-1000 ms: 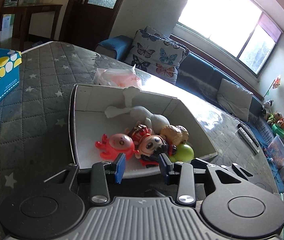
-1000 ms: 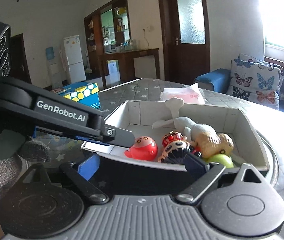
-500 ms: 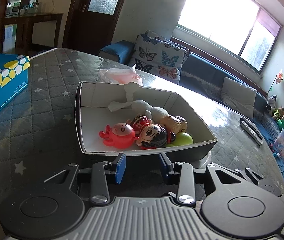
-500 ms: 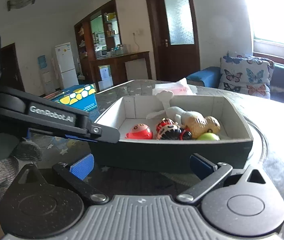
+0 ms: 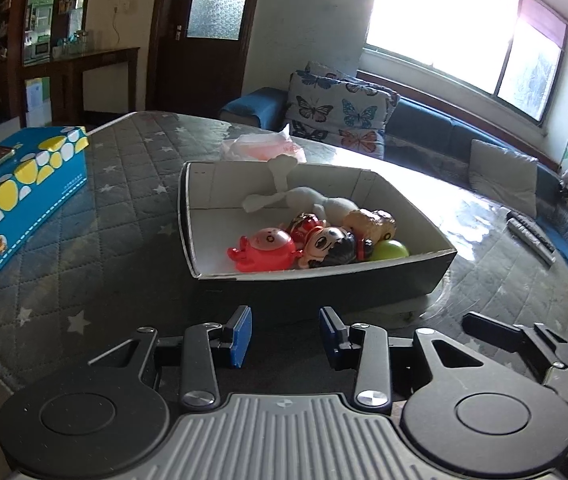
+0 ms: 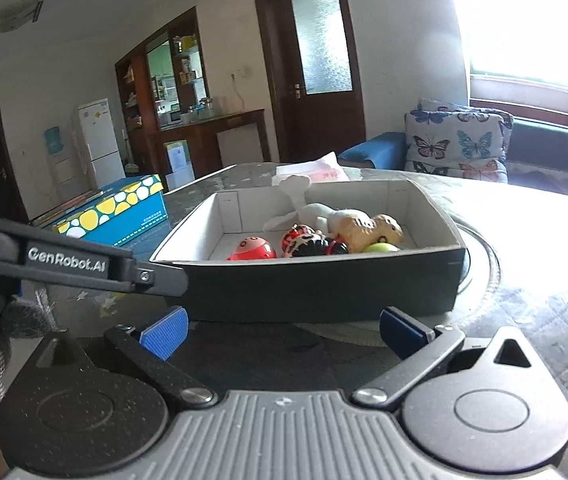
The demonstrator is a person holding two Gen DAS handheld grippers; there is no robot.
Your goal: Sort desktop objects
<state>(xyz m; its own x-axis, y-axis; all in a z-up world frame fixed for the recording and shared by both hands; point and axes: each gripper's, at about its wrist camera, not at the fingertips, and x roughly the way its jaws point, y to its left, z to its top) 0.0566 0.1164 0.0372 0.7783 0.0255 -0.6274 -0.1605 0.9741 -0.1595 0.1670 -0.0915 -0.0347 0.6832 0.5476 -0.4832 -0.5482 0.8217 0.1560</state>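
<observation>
Left wrist view: both tongs [image 5: 285,334] [image 6: 284,330] spread, empty; box [image 5: 323,284] holds toys [image 5: 311,240].

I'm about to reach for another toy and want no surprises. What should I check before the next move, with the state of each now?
1. Left claw holds nothing: ok, blue pads apart with only the dark box wall beyond them.
2. Right claw holds nothing: ok, spread wide with nothing between the pads.
3. Box sits flat on the table: ok.
4. Toys inside the box: ok for the red crab toy, doll head, green ball; the white plush pokes above the rim.
5. More items left to sort: cannot tell; only a tissue box and plastic bag show nearby.
</observation>
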